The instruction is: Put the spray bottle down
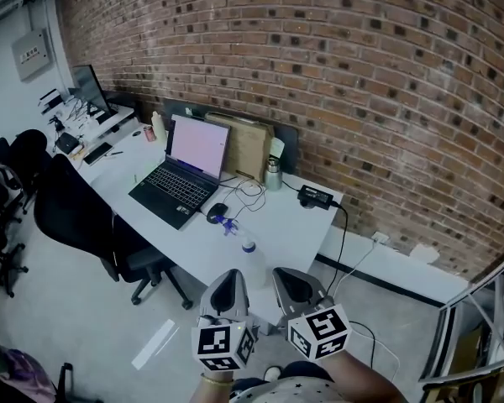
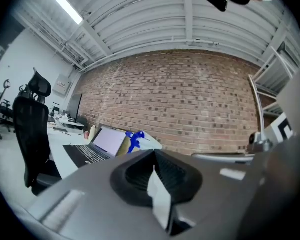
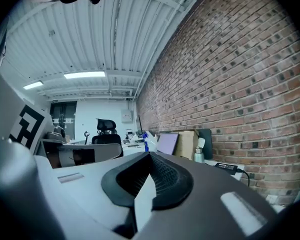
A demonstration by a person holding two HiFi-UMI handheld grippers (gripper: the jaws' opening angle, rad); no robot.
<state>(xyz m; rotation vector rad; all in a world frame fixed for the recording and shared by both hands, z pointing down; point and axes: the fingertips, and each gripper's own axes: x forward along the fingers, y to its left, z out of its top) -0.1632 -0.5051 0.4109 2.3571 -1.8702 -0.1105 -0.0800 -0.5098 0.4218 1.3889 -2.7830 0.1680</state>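
A clear spray bottle with a blue trigger head (image 1: 228, 224) is on the white desk (image 1: 294, 225), near its front edge and just right of a dark mouse (image 1: 216, 213). Its blue head also shows far off in the left gripper view (image 2: 135, 140) and the right gripper view (image 3: 146, 143). My left gripper (image 1: 227, 285) and right gripper (image 1: 292, 284) hang side by side over the floor in front of the desk, well short of the bottle. Both point level toward the desk. Each has its jaws shut together with nothing between them (image 2: 155, 156) (image 3: 150, 159).
An open laptop (image 1: 185, 170) sits left of the bottle, with a cardboard sheet (image 1: 248, 145), a metal flask (image 1: 273, 175) and a power adapter (image 1: 316, 197) along the brick wall. A black office chair (image 1: 76, 217) stands at the desk's left front. Cables trail down at the right.
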